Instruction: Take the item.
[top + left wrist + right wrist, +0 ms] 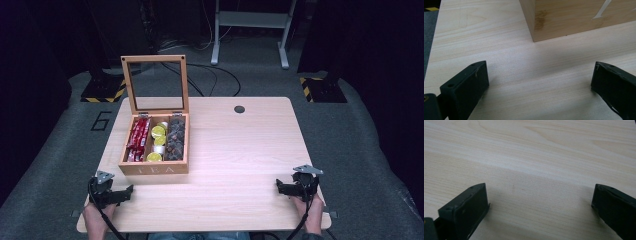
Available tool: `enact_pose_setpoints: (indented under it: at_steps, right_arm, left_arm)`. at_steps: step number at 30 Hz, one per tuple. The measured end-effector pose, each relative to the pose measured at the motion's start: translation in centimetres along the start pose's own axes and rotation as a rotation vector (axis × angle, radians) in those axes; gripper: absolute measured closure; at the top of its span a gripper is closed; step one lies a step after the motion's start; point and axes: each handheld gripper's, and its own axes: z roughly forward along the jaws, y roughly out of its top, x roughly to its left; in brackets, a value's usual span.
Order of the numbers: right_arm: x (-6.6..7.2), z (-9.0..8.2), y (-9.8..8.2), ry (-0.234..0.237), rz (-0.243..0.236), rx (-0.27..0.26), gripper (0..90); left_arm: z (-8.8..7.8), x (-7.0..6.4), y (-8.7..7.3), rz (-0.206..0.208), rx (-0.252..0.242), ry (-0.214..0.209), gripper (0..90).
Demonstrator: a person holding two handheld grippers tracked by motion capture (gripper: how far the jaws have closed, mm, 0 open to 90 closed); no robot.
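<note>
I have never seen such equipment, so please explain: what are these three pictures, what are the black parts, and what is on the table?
No machine is working here: a person holds hand-held tongs, one in each hand. The high view looks down on the wooden table; the left tongs and right tongs rest near its front edge. The other two pictures come from small cameras riding on each tongs, looking along their two black jaws. Both the left tongs and the right tongs stand wide open and hold nothing. On the table stands a wooden tea box with its glass lid raised. Inside are red packets, yellow-topped small cups and dark pieces. The left camera sees the box's corner.
</note>
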Motion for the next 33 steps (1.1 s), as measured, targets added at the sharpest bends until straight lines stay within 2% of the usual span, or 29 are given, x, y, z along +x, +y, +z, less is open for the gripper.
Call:
enact_pose_setpoints:
  at_steps: [2,6,8,10,18,19,23,27,33]
  right_arm:
    - [0.1,0.0,0.0,-0.007,0.007,-0.004,0.0]
    - [0.1,-0.1,0.0,-0.005,-0.009,0.001,0.0]
    - [0.2,0.0,0.0,-0.005,0.008,0.000,0.0]
    - [0.1,0.0,0.1,0.009,-0.007,0.006,0.0]
    - [0.2,0.2,0.2,0.010,0.000,0.000,0.0]
    - [0.1,0.2,0.3,0.022,-0.007,0.007,0.0]
    - [0.1,0.3,0.4,0.021,-0.011,0.008,0.0]
    - [0.0,0.3,0.4,0.026,-0.026,0.013,0.0]
    - [0.0,0.4,0.5,0.025,-0.024,0.013,0.0]
  left_arm:
    - [0.0,0.0,0.0,-0.004,0.000,0.001,1.0]
    - [0.1,0.0,0.0,-0.010,-0.004,0.002,1.0]
    - [0.1,0.0,0.0,-0.012,-0.004,0.002,1.0]
    - [0.0,0.0,0.0,-0.005,0.000,0.003,1.0]
    - [0.1,0.0,0.1,-0.008,-0.002,0.004,1.0]
    - [0.1,-0.1,0.0,-0.012,-0.005,0.005,1.0]
    - [0.0,0.0,0.1,0.005,0.006,-0.003,0.9]
    - [-0.1,-0.1,0.2,-0.005,0.009,-0.024,0.2]
    - [-1.1,-0.2,0.7,0.004,-0.021,-0.032,0.4]
